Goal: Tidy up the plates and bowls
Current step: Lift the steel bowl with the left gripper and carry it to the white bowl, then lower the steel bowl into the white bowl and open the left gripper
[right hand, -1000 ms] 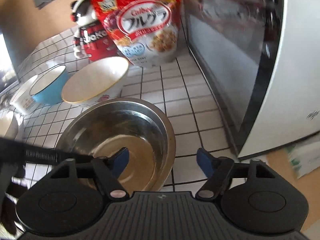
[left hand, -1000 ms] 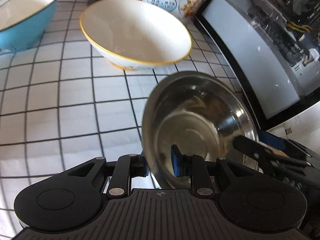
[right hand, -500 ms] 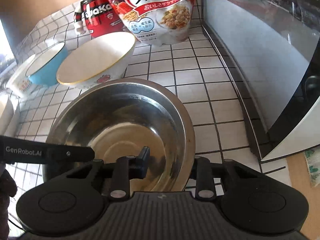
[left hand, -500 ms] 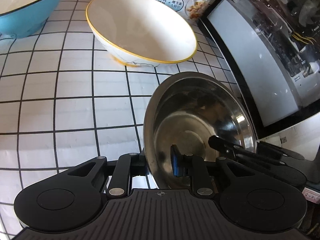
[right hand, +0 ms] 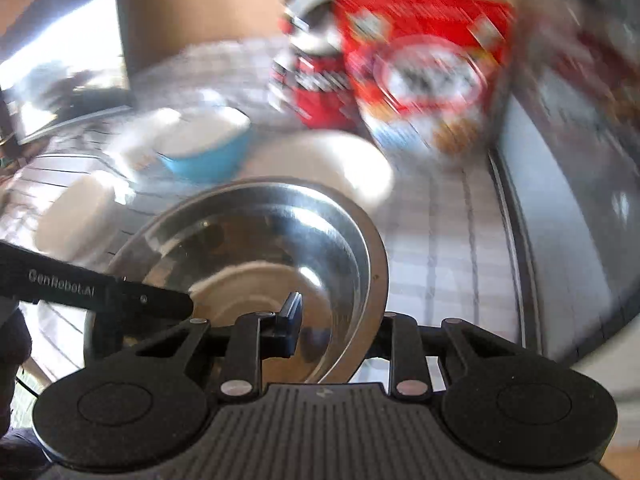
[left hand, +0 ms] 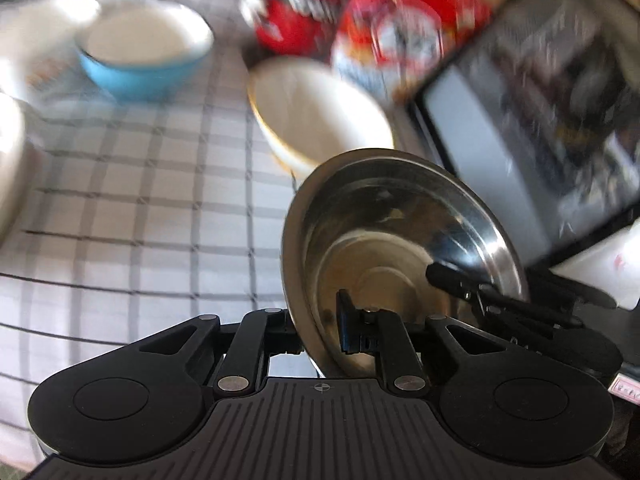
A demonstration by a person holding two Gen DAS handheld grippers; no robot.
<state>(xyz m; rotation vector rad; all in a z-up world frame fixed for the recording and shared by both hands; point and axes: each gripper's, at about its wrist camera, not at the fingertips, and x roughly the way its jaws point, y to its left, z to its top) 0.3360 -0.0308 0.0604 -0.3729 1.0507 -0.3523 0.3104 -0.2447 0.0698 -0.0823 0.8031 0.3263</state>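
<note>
Both grippers' outer fingers behind steel bowl [left hand: 400, 240]

You can read "GenRobot.AI" in pale letters on the black finger of the left gripper [right hand: 96, 294]; the red cereal bag's [right hand: 430, 72] print is too blurred.

shiny polished metal bowl [left hand: 404, 240], glossy glazed ceramic bowls [left hand: 320, 116], matt black plastic hand-held gripper [left hand: 320, 328], smooth tiled counter [left hand: 140, 200]

White tiled counter [left hand: 152, 208]: blue ceramic bowl [left hand: 146, 60] at 11 o'clock; yellow-rimmed white bowl [left hand: 316, 116], red cereal bag [left hand: 404, 24] at 12–1 o'clock.
</note>
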